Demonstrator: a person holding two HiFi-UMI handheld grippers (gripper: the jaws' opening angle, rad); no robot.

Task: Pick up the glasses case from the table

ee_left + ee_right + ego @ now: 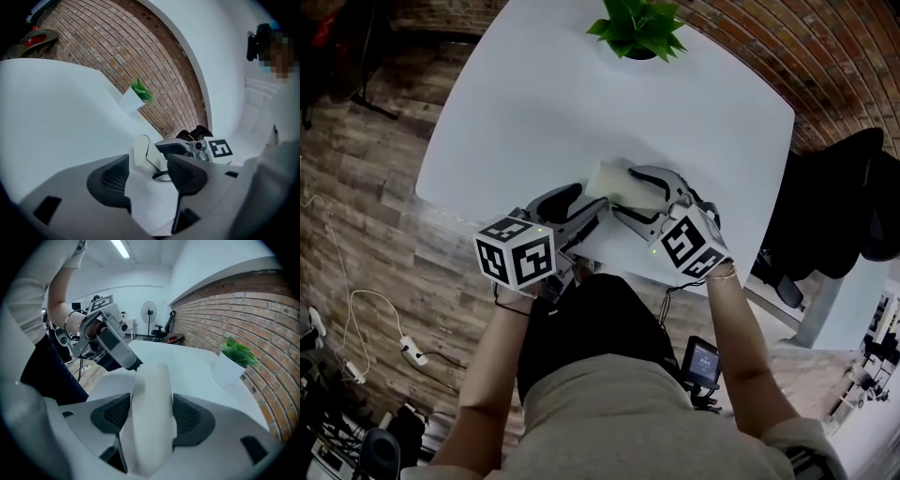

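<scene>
right gripper view | right gripper (151,415) clamped on glasses case (150,380) | left gripper (150,180) jaws apart

glasses case (605,178): in the head view only its left end shows, at the centre; the rest is behind the right gripper (623,192). In the right gripper view its near end is lost under the gripper body, bottom middle.
plant (639,28): its top leaves are cut off by the upper edge of the head view.
table (534,94): its near edge, at the centre, is covered by the right gripper, the left gripper (589,204) and the person (609,394).
floor (356,281): at the lower left lie dark things, too small to tell.
</scene>
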